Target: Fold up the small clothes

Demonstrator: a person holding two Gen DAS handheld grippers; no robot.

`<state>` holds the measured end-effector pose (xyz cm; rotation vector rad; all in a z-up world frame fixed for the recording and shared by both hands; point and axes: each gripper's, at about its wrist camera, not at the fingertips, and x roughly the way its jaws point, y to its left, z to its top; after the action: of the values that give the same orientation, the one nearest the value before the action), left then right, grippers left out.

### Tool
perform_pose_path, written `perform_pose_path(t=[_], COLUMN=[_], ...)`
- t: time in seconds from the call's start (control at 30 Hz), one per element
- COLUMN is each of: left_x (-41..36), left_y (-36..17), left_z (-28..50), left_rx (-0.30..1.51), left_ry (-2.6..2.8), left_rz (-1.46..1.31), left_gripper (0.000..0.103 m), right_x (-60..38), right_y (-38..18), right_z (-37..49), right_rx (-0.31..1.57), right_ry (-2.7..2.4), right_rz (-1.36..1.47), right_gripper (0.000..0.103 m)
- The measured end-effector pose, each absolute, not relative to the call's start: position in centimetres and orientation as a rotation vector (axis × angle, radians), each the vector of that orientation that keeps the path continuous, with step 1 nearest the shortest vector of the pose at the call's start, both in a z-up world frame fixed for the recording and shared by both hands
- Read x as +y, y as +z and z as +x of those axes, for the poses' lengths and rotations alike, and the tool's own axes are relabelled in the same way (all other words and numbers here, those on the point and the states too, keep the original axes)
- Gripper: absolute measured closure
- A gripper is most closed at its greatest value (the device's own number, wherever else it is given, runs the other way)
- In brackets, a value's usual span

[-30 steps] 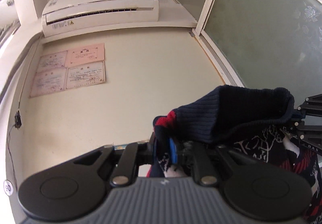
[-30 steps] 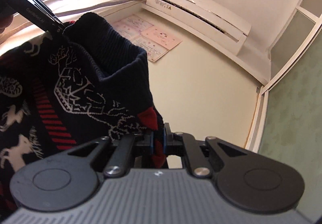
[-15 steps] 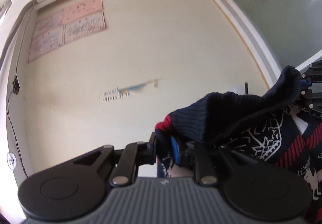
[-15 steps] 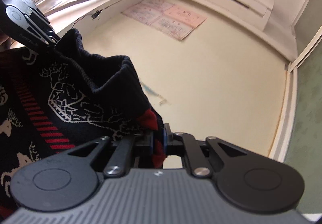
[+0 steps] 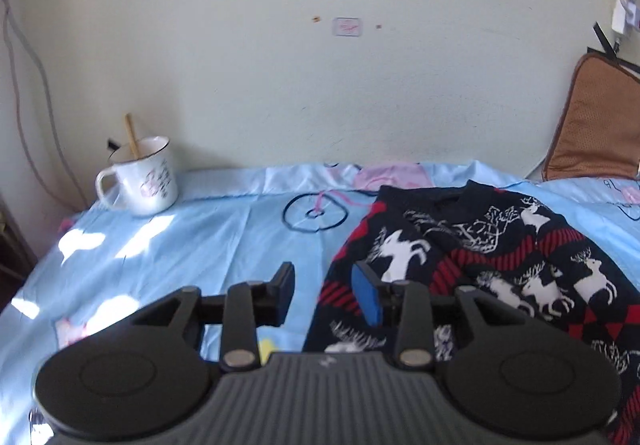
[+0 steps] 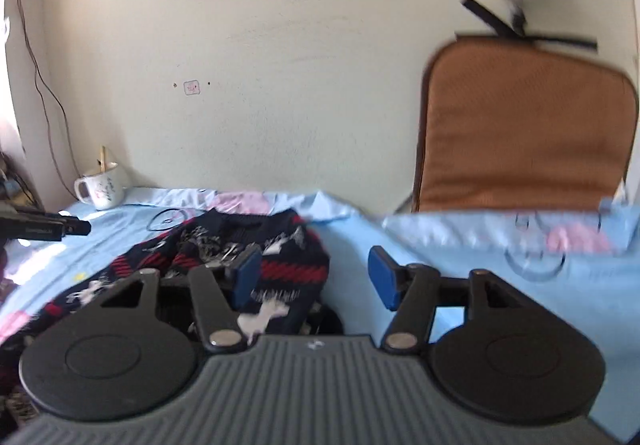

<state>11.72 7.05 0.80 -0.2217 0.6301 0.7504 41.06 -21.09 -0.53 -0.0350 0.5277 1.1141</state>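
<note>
A dark navy knitted sweater (image 5: 500, 257) with white reindeer and red stripes lies spread on the light blue bed sheet (image 5: 200, 245), its collar toward the wall. My left gripper (image 5: 324, 281) hovers at the sweater's left edge. Its jaws are opening and nothing is pinched between them. In the right wrist view the sweater (image 6: 280, 269) lies under and left of my right gripper (image 6: 314, 271). Those jaws are also opening wide, with no cloth pressed by the blue pads (image 6: 382, 277). The left gripper (image 6: 60, 231) shows at that view's far left.
A white enamel mug (image 5: 140, 181) with a wooden stick in it stands at the sheet's far left corner by the wall, also visible as the mug (image 6: 102, 191). A brown cushion (image 6: 524, 125) leans on the wall at the right. Cables hang down the left wall.
Both grippers held the sweater up by its top edge, pointing high at the wall. They have swung down to the bed and let go, and the sweater now lies on the sheet.
</note>
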Motion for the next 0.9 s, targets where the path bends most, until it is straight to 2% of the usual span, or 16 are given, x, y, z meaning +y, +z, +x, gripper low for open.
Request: perform_pose_path(t=[0.1, 0.13, 0.23, 0.3, 0.33, 0.37, 0.4, 0.47, 0.5, 0.57, 0.67, 0.73, 0.8, 0.83, 0.87, 0.9], left_x=[7.1, 6.5, 4.9, 4.7, 4.4, 4.3, 4.2, 4.3, 4.2, 4.1, 4.1, 4.3, 4.4, 4.5, 4.8, 5.3], left_y=[1.1, 1.1, 0.4, -0.4, -0.9, -1.5, -1.9, -2.6, -2.7, -2.3, -2.0, -2.0, -1.8, -1.6, -1.4, -1.0], left_z=[7.0, 5.9, 4.5, 5.1, 5.3, 5.4, 5.4, 5.4, 5.2, 5.4, 6.1, 6.4, 6.2, 5.9, 5.7, 5.3], left_rx=[0.65, 0.66, 0.691, 0.731, 0.749, 0.763, 0.773, 0.778, 0.765, 0.76, 0.755, 0.756, 0.743, 0.736, 0.728, 0.715], left_ry=[0.748, 0.736, 0.675, 0.659, 0.656, 0.652, 0.647, 0.623, 0.609, 0.61, 0.62, 0.63, 0.627, 0.628, 0.625, 0.622], left_rz=[-0.323, -0.342, -0.366, -0.364, -0.364, -0.372, -0.385, -0.415, -0.424, -0.407, -0.387, -0.386, -0.389, -0.395, -0.411, -0.435], left_gripper=[0.06, 0.055, 0.043, 0.041, 0.041, 0.045, 0.048, 0.067, 0.07, 0.086, 0.089, 0.089, 0.089, 0.089, 0.089, 0.089], right_x=[-24.7, -25.2, -25.7, -24.9, -24.5, -24.0, -23.9, -24.5, -25.0, -26.3, -26.3, -26.4, -27.8, -28.5, -29.1, -29.5], right_y=[-2.9, -3.8, -7.9, -8.8, -9.7, -10.2, -10.1, -9.1, -8.3, -6.1, -5.1, -5.2, -4.9, -4.7, -4.6, -4.6], right_z=[38.9, 37.8, 33.9, 32.6, 31.9, 31.3, 31.2, 31.3, 31.9, 34.3, 39.5, 43.7, 45.4, 45.3, 44.8, 44.0], right_rx=[0.627, 0.643, 0.675, 0.662, 0.65, 0.647, 0.635, 0.515, 0.452, 0.326, 0.142, 0.197, 0.302, 0.323, 0.348, 0.377], right_ry=[1.19, 1.206, 1.251, 1.261, 1.257, 1.244, 1.238, 1.165, 1.112, 0.94, 0.614, 0.476, 0.507, 0.557, 0.61, 0.664], right_rz=[0.031, 0.026, -0.025, -0.083, -0.13, -0.179, -0.194, -0.258, -0.294, -0.364, -0.584, -0.611, -0.467, -0.392, -0.321, -0.259], right_gripper=[0.026, 0.02, 0.02, 0.024, 0.054, 0.095, 0.097, 0.097, 0.097, 0.097, 0.097, 0.095, 0.092, 0.085, 0.066, 0.057])
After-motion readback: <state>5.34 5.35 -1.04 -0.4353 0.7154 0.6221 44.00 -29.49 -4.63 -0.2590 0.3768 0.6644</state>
